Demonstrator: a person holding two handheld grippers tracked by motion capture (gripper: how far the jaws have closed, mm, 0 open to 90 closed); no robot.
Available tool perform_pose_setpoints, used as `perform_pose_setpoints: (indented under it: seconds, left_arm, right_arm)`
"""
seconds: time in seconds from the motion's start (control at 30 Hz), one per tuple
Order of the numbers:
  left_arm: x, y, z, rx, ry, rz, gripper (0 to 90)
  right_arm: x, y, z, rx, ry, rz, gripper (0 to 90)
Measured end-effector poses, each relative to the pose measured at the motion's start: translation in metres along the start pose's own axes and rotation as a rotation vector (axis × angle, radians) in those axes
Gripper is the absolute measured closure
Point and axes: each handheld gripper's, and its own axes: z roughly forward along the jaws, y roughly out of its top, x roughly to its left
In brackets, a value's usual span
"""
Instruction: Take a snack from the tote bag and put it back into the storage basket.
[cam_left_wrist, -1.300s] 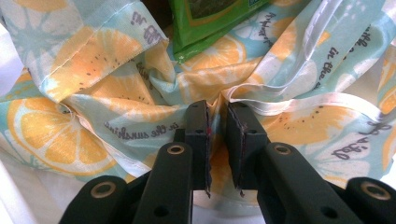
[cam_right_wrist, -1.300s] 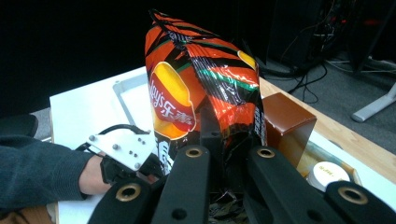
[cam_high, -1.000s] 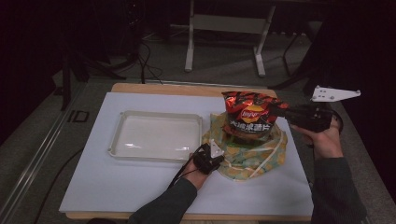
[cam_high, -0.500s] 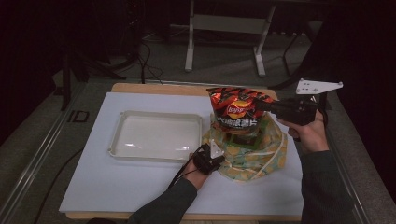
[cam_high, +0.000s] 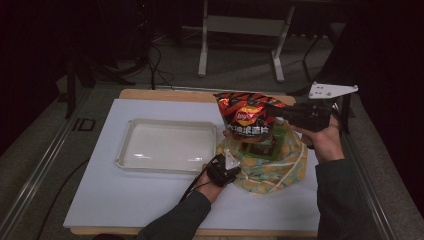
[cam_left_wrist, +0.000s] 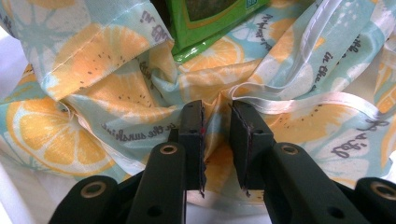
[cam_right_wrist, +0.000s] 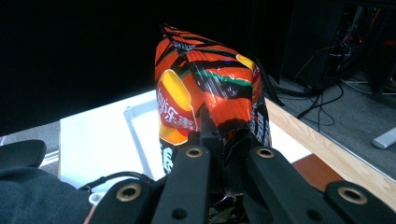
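Poking from the citrus-print bag (cam_high: 272, 172), a green packet (cam_high: 265, 146) shows.

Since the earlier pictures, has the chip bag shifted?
Yes. The chip bag, held in the right gripper, has moved left in the high view, toward the clear tray, and now hangs over the fruit-print bag.

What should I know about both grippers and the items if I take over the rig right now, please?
Right gripper: shut on the chip bag, held in the air above the fabric bag.
Left gripper: jaws have just been opening, fabric bunched between them, pads not clearly pressing.
A green packet sits in the fabric bag.
The clear tray lies empty on the white board.
Done: chip bag lifted. Left: probably set it in the tray, then the green packet.
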Motion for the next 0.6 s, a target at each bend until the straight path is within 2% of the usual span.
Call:
perform_pose_setpoints:
  seconds: [0.6]
  left_arm:
    - [0.000,0.000,0.000,-0.001,-0.003,0.003,73.2]
  right_arm:
    - [0.002,0.007,0.029,0.006,0.016,-0.002,90.0]
